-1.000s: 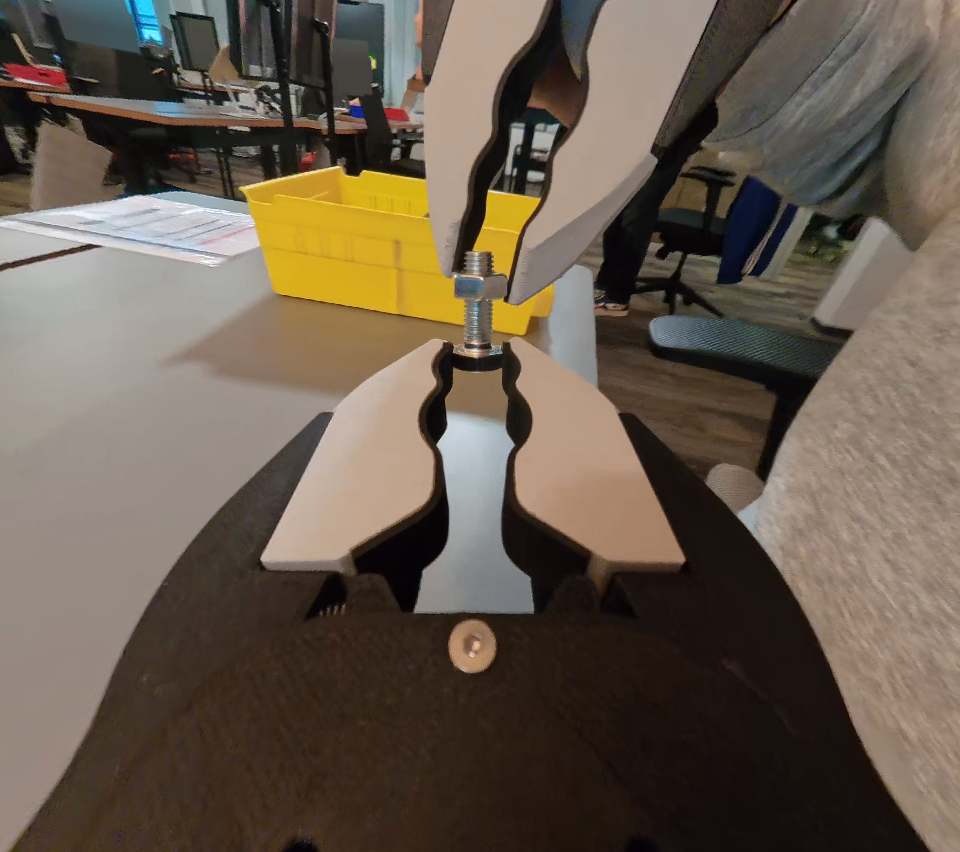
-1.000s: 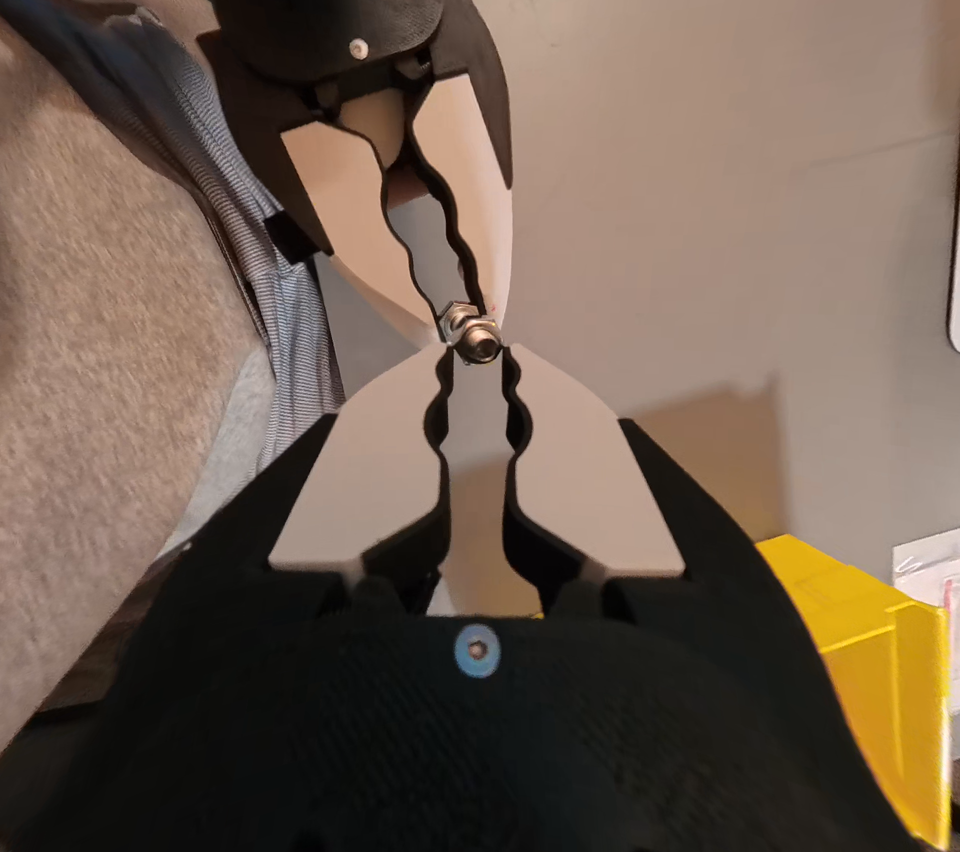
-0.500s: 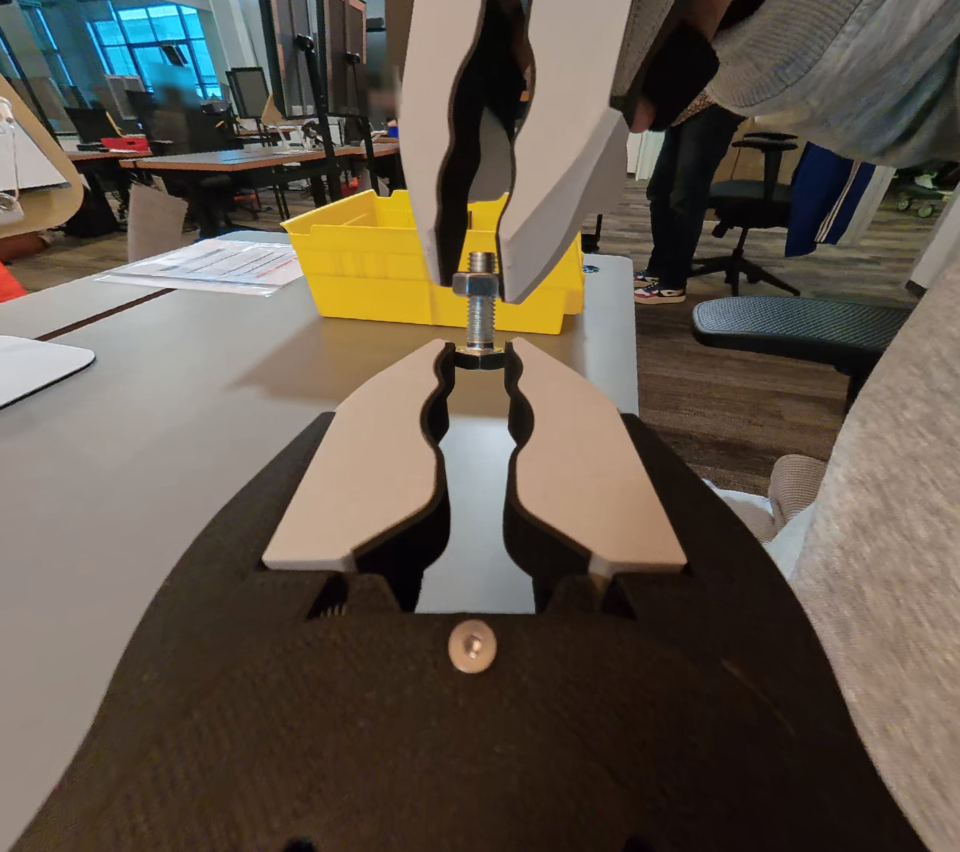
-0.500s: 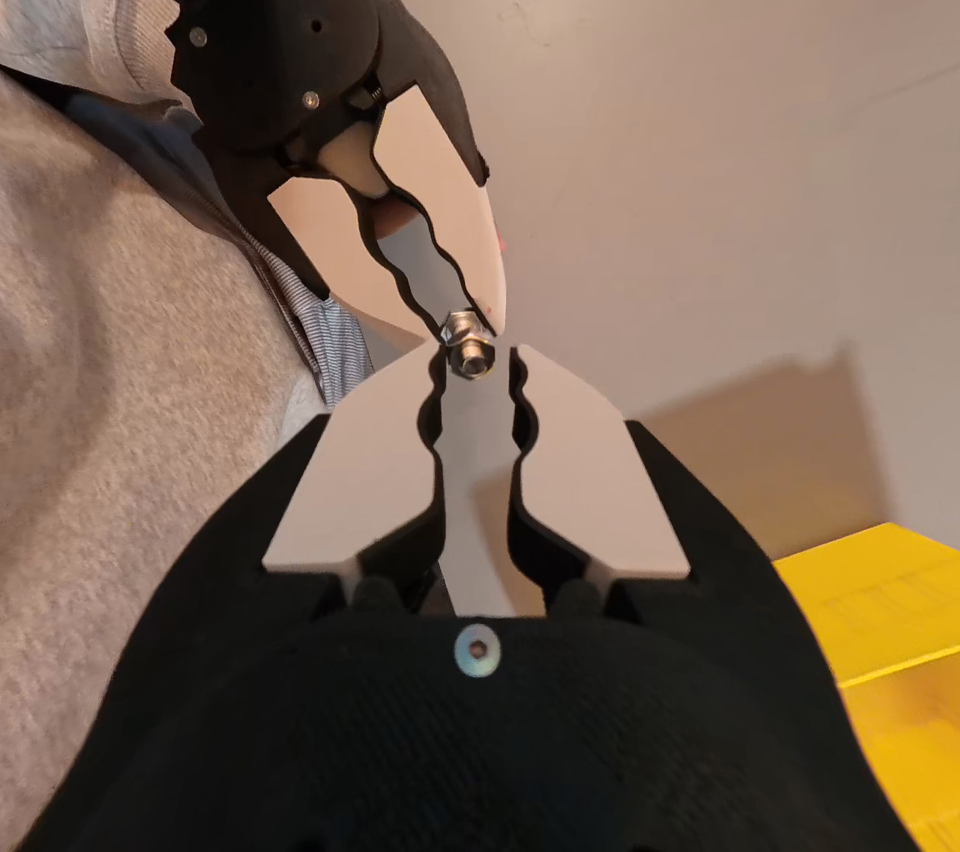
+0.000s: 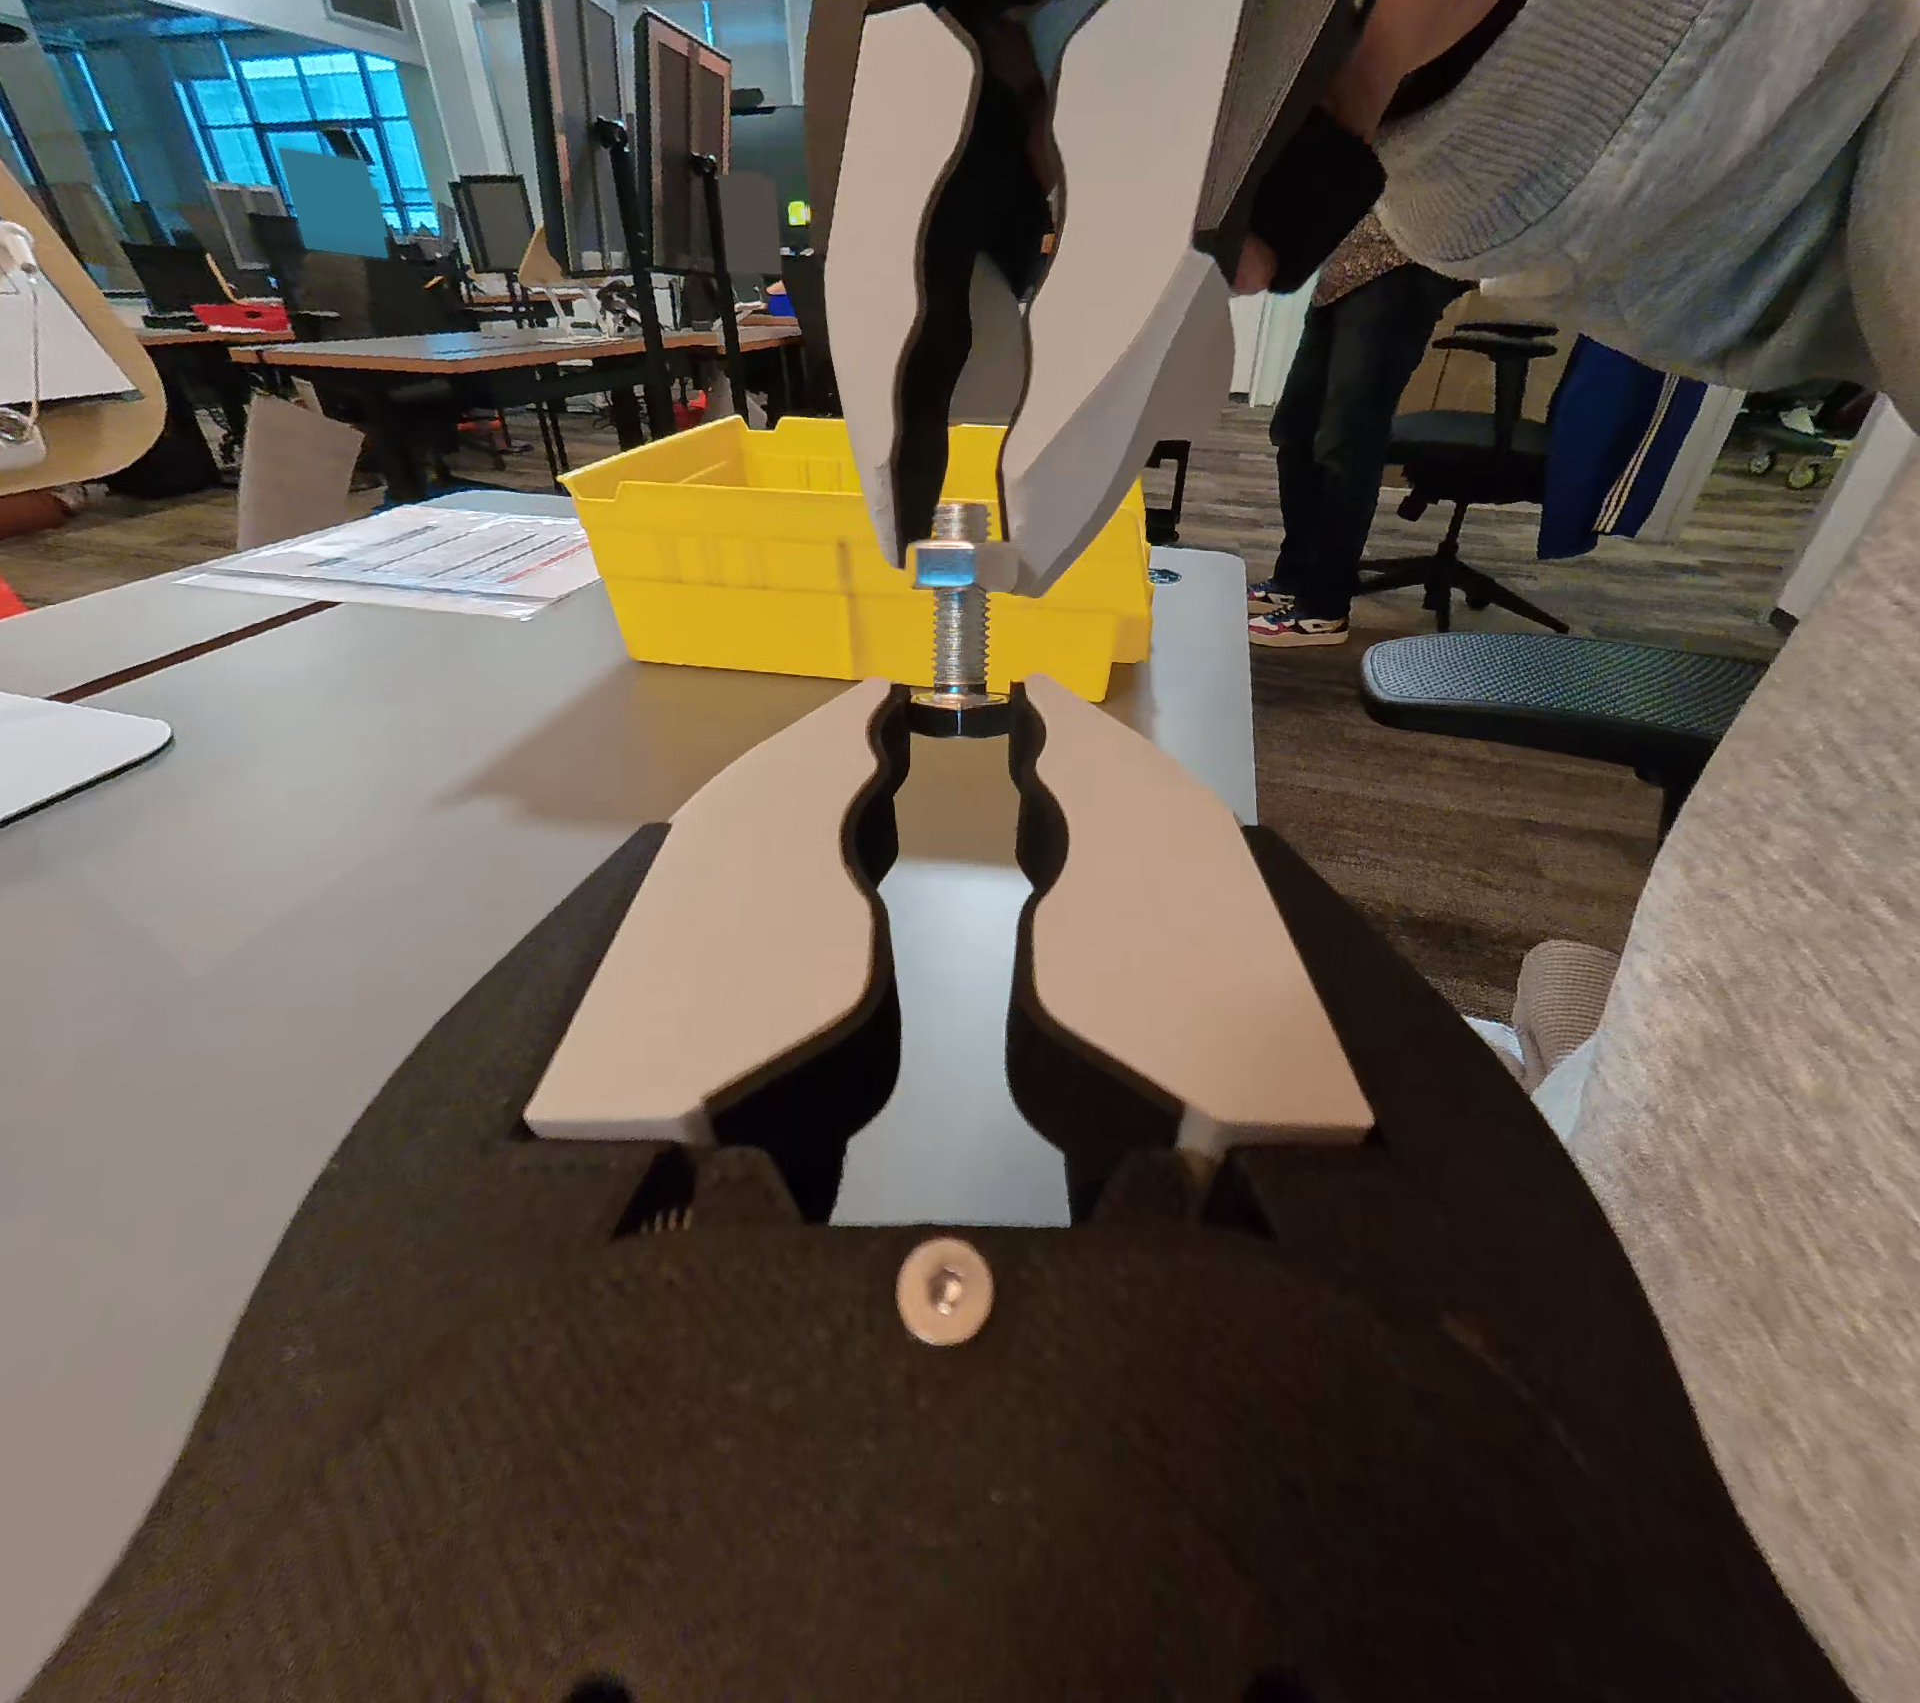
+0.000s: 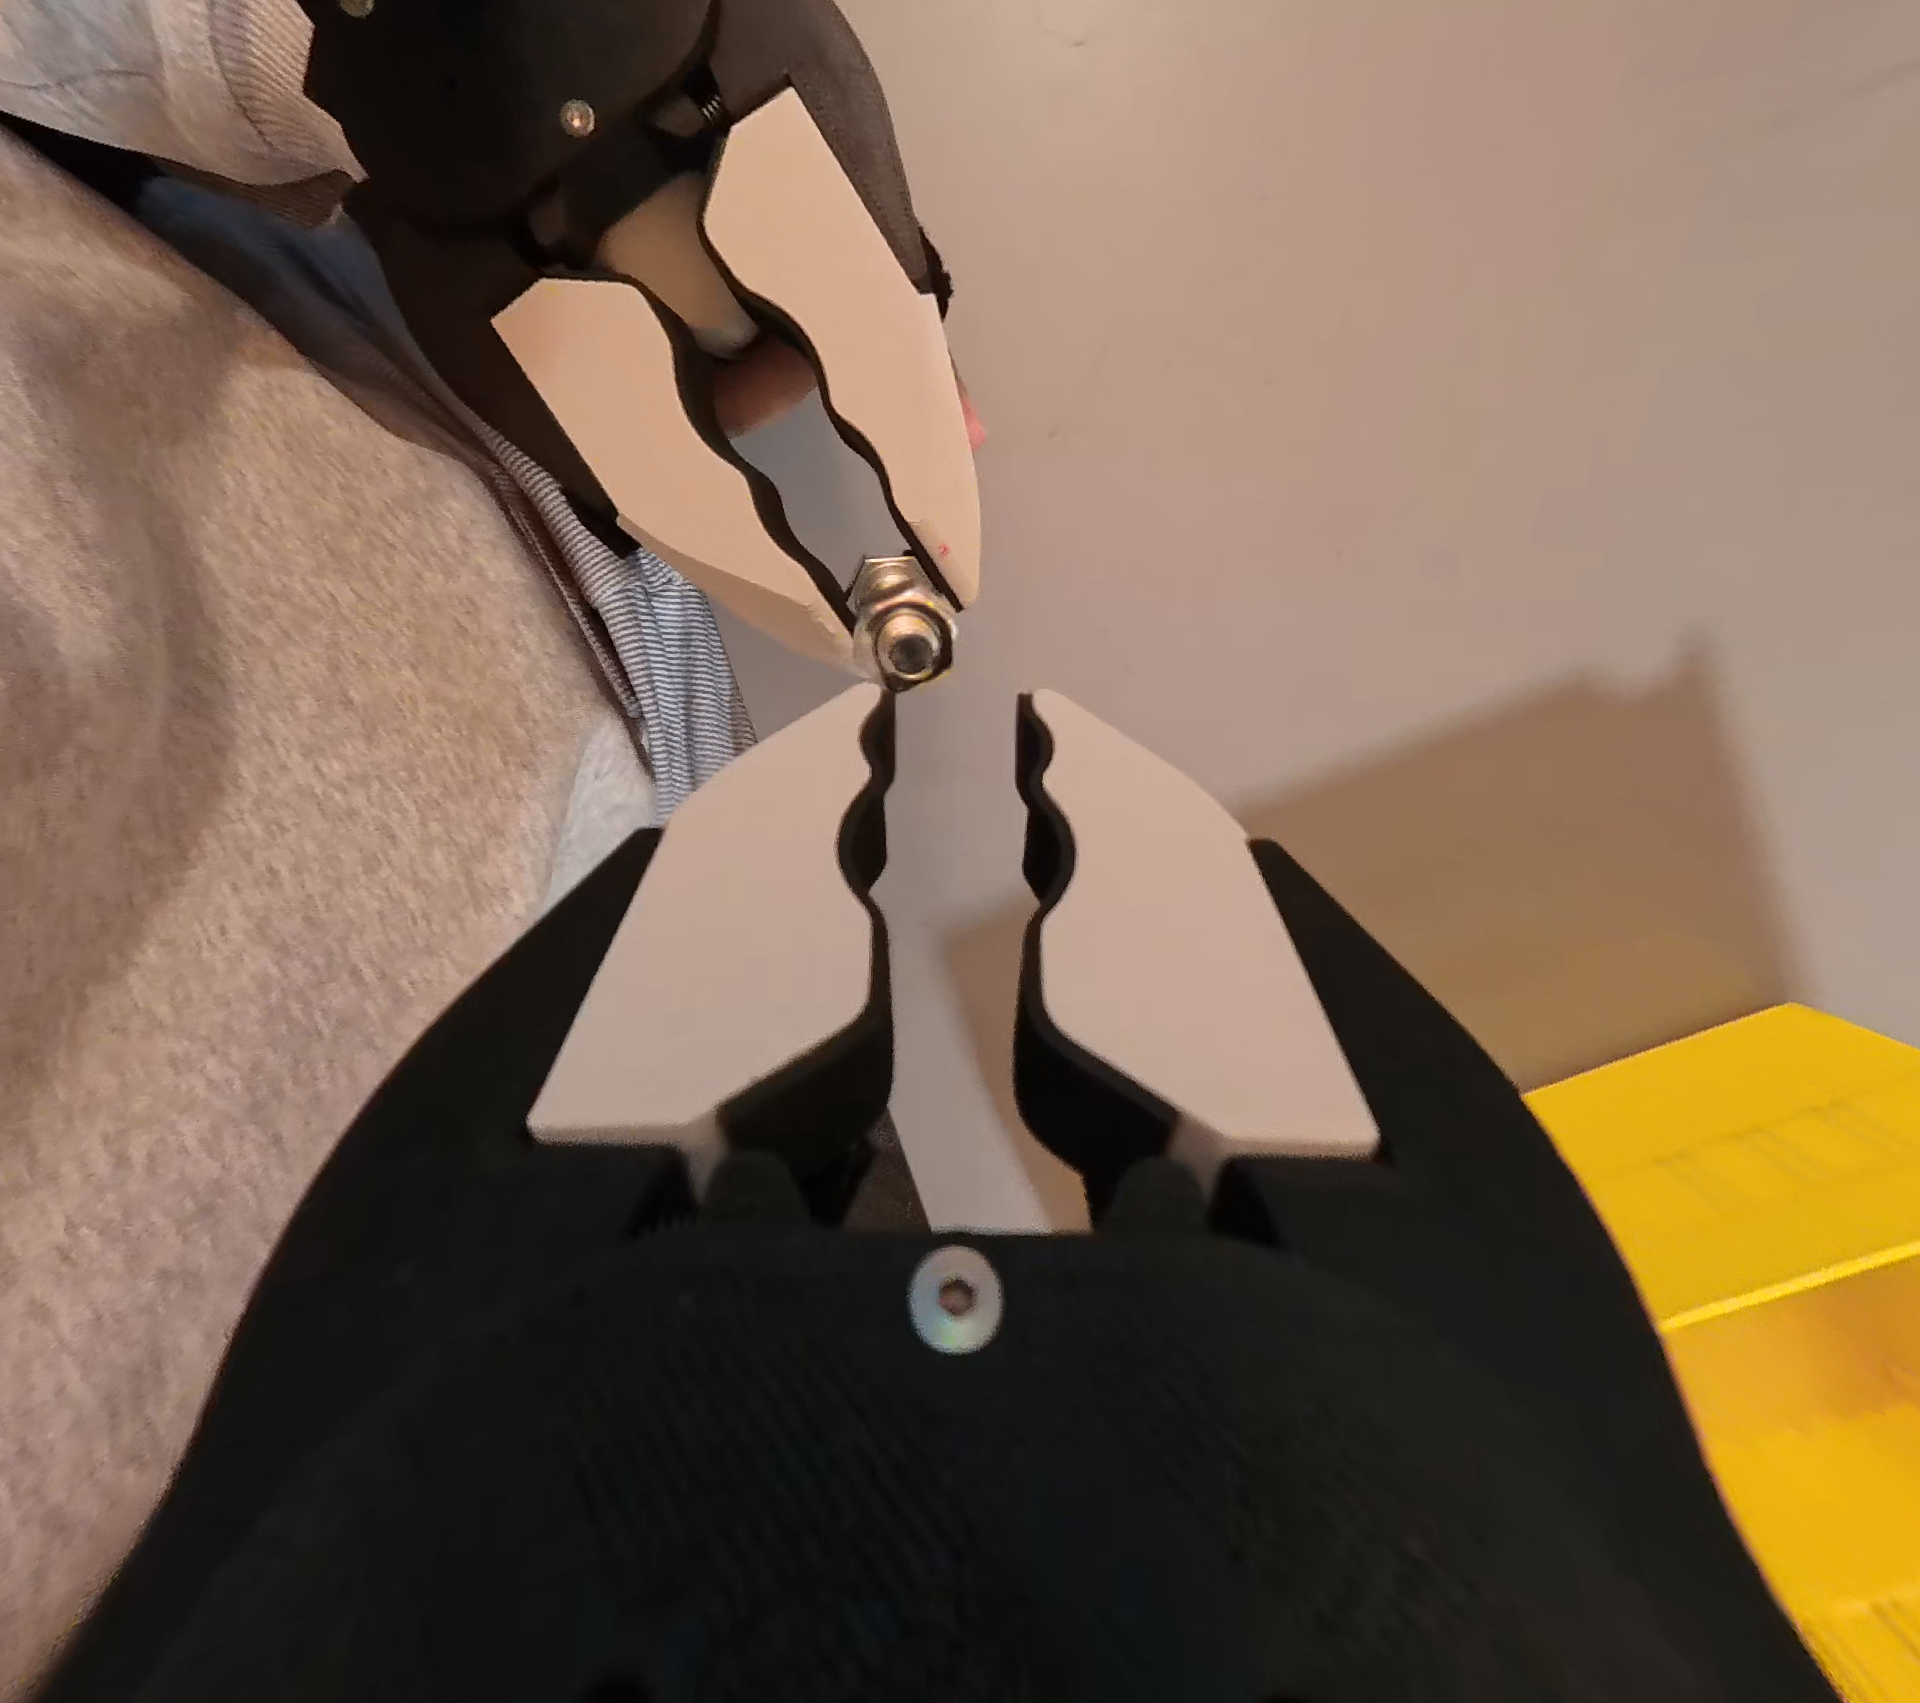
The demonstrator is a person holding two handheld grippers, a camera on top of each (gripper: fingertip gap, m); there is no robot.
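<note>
Table: a broad, flat grey tabletop (image 5: 260, 874) lies under both grippers.
Bin: an open yellow plastic bin (image 5: 748, 604) stands on the table behind the bolt, well apart from it. It sits in the same place as half a second ago.
Left gripper: the black left gripper (image 5: 951, 703), with pale finger pads, lies low and level. Its tips are clenched on the bolt's head, as before.
Right gripper: the matching right gripper (image 5: 956, 557) comes down from above with its tips on either side of the nut. In its own view (image 6: 954, 697) the bolt end was between the tips half a second ago. Now it lies just past the left fingertip. The gap between the fingers is about as wide as it was. Whether they pinch the nut cannot be told.
Bolt: a threaded silver steel bolt (image 5: 958, 645) stands upright above the table, head down in the left gripper.
Nut: a silver hex nut (image 5: 948, 564) sits near the top of the thread, no lower than a second ago.
</note>
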